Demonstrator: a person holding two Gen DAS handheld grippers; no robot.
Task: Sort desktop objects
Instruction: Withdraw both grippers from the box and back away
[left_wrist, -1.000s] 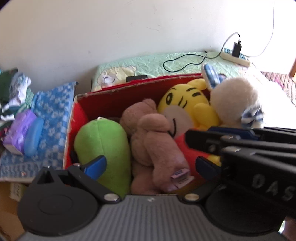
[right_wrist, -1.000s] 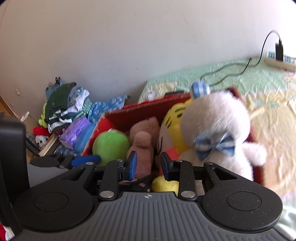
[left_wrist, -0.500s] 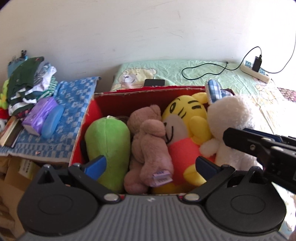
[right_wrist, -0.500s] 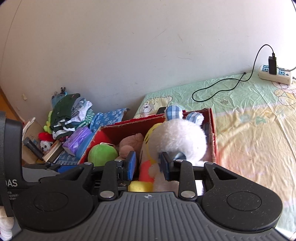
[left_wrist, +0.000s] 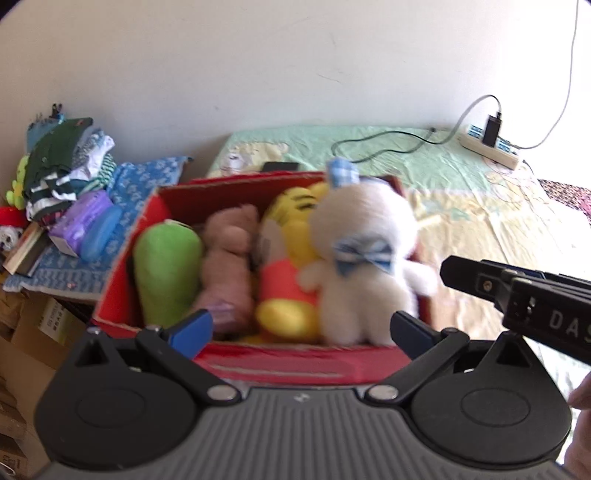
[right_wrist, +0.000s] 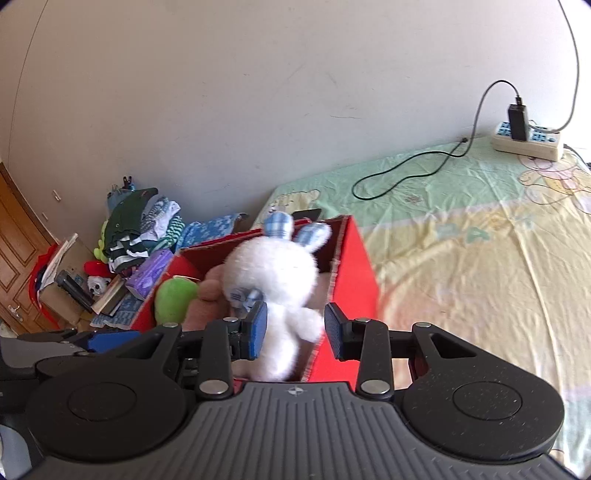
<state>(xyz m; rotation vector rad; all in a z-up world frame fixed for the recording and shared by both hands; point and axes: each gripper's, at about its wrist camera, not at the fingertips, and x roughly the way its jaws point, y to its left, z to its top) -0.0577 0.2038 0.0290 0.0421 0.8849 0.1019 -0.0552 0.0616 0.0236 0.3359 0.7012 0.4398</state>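
Four plush toys fill one red cardboard box (left_wrist: 295, 363): a green one (left_wrist: 166, 273), a brown bear (left_wrist: 227, 269), a yellow tiger (left_wrist: 288, 258), a white rabbit (left_wrist: 364, 266) (blue-checked ears). One white power strip (right_wrist: 528, 142).

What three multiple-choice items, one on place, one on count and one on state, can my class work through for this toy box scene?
1. Where in the red box does the white rabbit sit?
A. at the right end
B. at the left end
C. outside it

2. How many plush toys are in the box?
A. two
B. four
C. six

3. How does the left gripper stand?
A. shut on the rabbit
B. shut on nothing
C. open, holding nothing

Key: 1 A, the rabbit is rightmost, beside the yellow tiger. 2 B, green toy, brown bear, tiger, rabbit. 3 C, its blue pads stand wide apart, clear of every toy.
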